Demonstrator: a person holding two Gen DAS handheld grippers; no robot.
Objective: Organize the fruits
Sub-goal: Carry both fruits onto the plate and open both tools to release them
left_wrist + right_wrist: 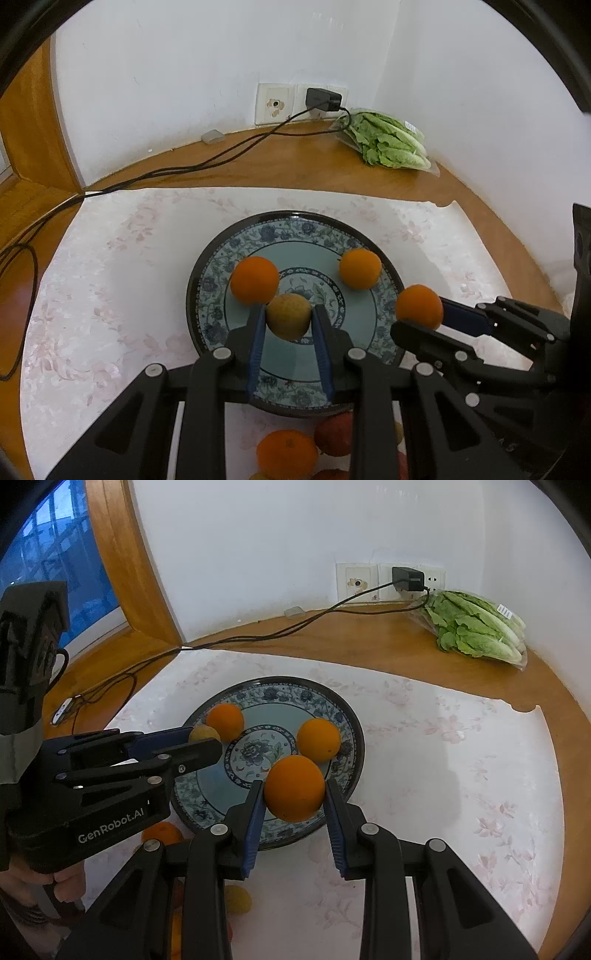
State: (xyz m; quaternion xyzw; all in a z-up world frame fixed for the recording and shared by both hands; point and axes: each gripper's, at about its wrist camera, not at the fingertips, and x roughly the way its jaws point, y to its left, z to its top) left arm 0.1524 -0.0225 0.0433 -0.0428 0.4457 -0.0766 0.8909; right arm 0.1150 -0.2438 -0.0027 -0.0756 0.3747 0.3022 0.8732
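Note:
My left gripper is shut on a small yellow-brown fruit, held just above the near half of a blue floral plate. Two oranges lie on that plate, one at the left and one at the right. My right gripper is shut on a third orange, above the plate's near right rim. Each gripper shows in the other's view: the right gripper with its orange, and the left gripper with the yellow fruit.
Loose fruit lies on the white floral cloth near the plate: an orange, a red fruit, a yellow one. A bagged lettuce sits in the far corner. A charger and its cable run across the wooden table.

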